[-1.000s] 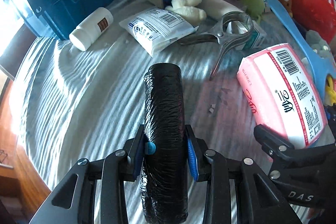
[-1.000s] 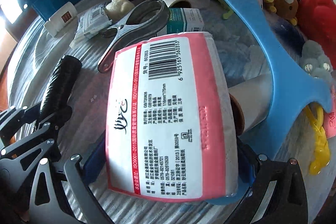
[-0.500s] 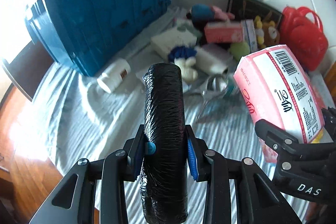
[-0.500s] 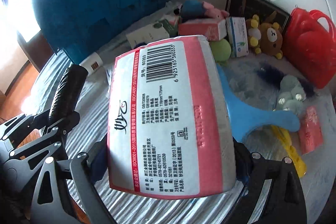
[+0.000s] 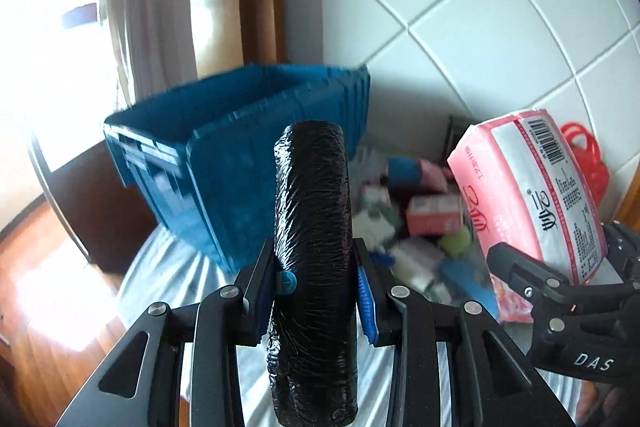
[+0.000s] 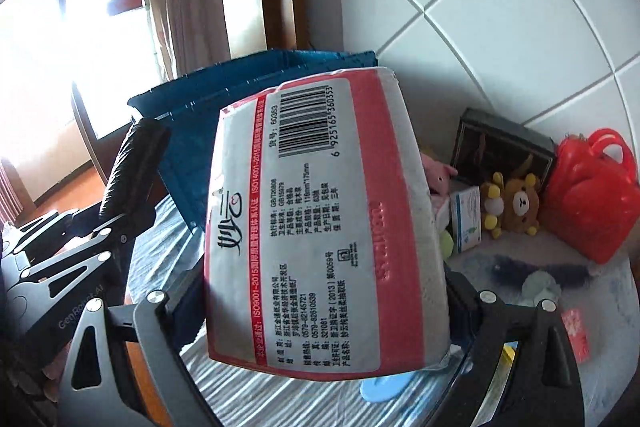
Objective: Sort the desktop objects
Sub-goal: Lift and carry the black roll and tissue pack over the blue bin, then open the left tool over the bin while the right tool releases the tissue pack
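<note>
Both grippers loaded, blue crate ahead.

Our left gripper (image 5: 320,291) is clamped on the black roll (image 5: 312,247) at about mid-length; its long axis runs fwd along the fingers, far end pointing up-and-away toward the blue crate (image 5: 224,163) just beyond. Looks like rolled plastic bags: light, a bit squashy, slick film, so a mid-body pinch w/ pads on both sides seems right. Our right gripper (image 6: 320,311) is closed wide on the pink tissue pack (image 6: 320,227), pads pressing its long sides; jaws have just narrowed a little onto it. Pack's long axis also runs fwd, barcode end farthest from us. We judge it soft, light, compressible, wrapper slippery, so grip low across the width and don't crush. Both items sit off the cloth, betw. the fingers.
</note>
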The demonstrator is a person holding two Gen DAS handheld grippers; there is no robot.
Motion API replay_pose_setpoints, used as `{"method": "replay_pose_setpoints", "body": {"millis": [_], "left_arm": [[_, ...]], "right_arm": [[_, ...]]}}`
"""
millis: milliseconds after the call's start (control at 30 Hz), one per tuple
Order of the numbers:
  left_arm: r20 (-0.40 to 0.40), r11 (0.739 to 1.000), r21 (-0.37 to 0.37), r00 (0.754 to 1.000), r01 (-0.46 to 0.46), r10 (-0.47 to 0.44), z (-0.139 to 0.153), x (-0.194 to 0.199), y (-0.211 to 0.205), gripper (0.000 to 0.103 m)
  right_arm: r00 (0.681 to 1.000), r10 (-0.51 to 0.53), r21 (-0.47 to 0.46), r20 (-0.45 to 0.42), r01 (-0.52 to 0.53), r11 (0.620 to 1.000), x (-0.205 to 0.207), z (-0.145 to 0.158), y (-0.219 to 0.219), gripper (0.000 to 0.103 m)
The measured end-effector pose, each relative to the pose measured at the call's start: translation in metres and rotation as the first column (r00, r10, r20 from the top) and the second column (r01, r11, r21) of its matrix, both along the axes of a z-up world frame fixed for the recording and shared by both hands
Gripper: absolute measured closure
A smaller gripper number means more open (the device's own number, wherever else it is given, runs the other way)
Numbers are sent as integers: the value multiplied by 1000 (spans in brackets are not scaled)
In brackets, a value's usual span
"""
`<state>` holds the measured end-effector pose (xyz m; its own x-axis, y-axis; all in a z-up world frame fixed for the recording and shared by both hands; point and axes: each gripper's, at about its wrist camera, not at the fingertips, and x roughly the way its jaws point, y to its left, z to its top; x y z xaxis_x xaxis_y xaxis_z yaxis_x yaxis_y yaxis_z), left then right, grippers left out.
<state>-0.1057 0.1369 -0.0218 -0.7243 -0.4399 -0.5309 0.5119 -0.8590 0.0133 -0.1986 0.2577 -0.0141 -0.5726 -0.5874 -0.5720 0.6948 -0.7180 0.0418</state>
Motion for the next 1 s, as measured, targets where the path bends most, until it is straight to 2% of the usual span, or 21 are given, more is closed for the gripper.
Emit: {"method": "replay_pose_setpoints", "body": {"millis": [233,467,600,767,900,1000], "left_arm": [[-102,997,-80,995,7,-15,55,-9,-100,69],[-86,995,-103,996,16,-25,78,-38,-237,69],[-57,997,-79,998,16,-20,76,-65,-305,69],[-7,999,-36,1000,28,-28,56,-106,-366,69],[42,998,10,998,56,-57,36,-142,-396,69],[76,998,36,995,59,-62,25,-162,-411,69]], "right_arm": [[994,3,-90,-106,-13,996,3,49,-92,8],[994,-18,-141,-112,2,990,-12,74,-218,8],[997,-25,-125,-66,17,992,-35,65,-288,8],[999,-44,-51,0,44,998,-63,33,-349,8],[995,-87,13,43,86,996,-86,10,-377,8],[993,-96,20,68,95,995,-93,7,-382,8]]}}
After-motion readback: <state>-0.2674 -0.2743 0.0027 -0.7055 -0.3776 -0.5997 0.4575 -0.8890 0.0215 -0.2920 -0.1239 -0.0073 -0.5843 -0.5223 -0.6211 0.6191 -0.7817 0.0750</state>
